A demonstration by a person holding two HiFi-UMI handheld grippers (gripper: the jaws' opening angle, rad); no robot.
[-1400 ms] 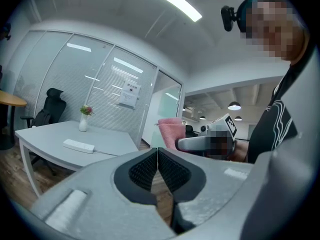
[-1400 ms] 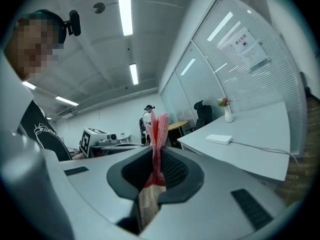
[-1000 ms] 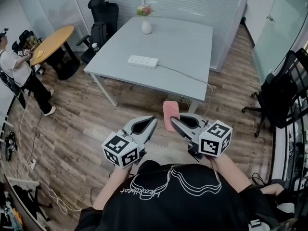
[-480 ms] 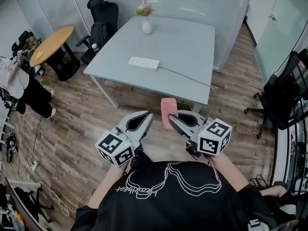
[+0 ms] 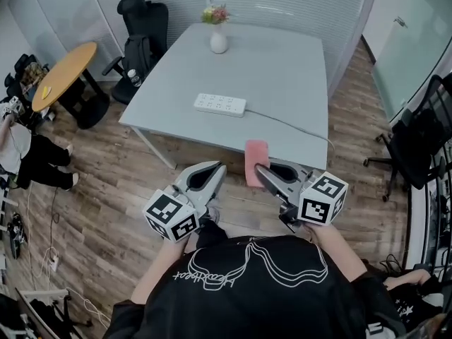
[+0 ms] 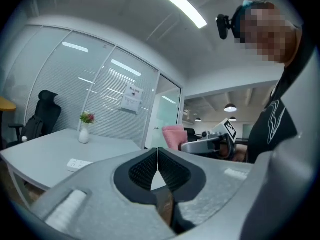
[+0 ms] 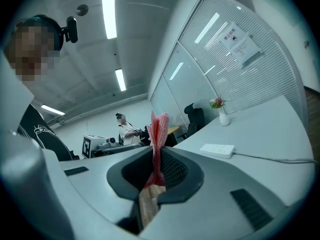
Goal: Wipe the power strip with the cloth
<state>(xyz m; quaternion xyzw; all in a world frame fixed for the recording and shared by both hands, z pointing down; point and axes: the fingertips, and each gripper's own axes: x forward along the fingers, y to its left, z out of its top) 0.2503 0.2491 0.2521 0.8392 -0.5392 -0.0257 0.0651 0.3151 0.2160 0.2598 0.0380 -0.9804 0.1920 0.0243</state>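
A white power strip (image 5: 220, 104) lies on the grey table (image 5: 282, 76), its cable running right toward the table's edge; it also shows as the power strip (image 7: 217, 150) and the power strip (image 6: 79, 164) in the gripper views. My right gripper (image 5: 258, 168) is shut on a folded pink cloth (image 5: 256, 162), which stands up between the jaws as the cloth (image 7: 159, 139). My left gripper (image 5: 219, 166) is shut with nothing in it. Both are held in front of my chest, short of the table's near edge.
A white vase with flowers (image 5: 218, 37) stands at the table's far end. Black office chairs (image 5: 138, 27) and a round wooden table (image 5: 60, 76) are at the left, another chair (image 5: 424, 140) at the right. A person (image 5: 25, 157) crouches at far left. Glass walls enclose the room.
The table and power strip have drawn nearer and shifted slightly right in the head view. Both grippers hold the same pose. The person at the left has moved lower.
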